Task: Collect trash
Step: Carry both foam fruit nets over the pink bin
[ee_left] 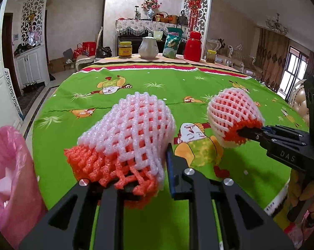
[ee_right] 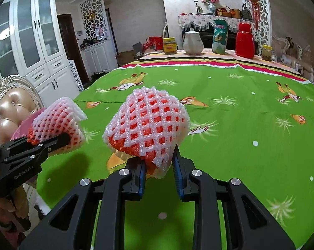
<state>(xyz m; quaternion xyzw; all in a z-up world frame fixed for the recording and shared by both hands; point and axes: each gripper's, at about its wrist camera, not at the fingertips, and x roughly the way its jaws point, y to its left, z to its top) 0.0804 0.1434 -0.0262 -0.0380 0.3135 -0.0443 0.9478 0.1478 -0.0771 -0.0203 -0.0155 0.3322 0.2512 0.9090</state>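
Note:
My left gripper [ee_left: 148, 179] is shut on a white and orange foam fruit net [ee_left: 131, 133], held above the green tablecloth [ee_left: 115, 95]. It also shows in the right wrist view [ee_right: 58, 123], held by the left gripper [ee_right: 63, 139]. My right gripper [ee_right: 159, 166] is shut on a second foam fruit net [ee_right: 148, 125], also above the table. That net [ee_left: 232, 112] and the right gripper [ee_left: 244, 133] show at the right of the left wrist view. A pink trash bag [ee_left: 8, 177] sits at the left edge, beside the table.
At the table's far edge stand a yellow-lidded jar [ee_left: 125, 49], a white teapot [ee_left: 148, 45], a snack bag [ee_left: 173, 42], a red flask [ee_left: 193, 45] and a small jar [ee_left: 211, 55]. A padded chair [ee_right: 13, 108] stands left of the table. White cabinets [ee_right: 31, 48] line the left wall.

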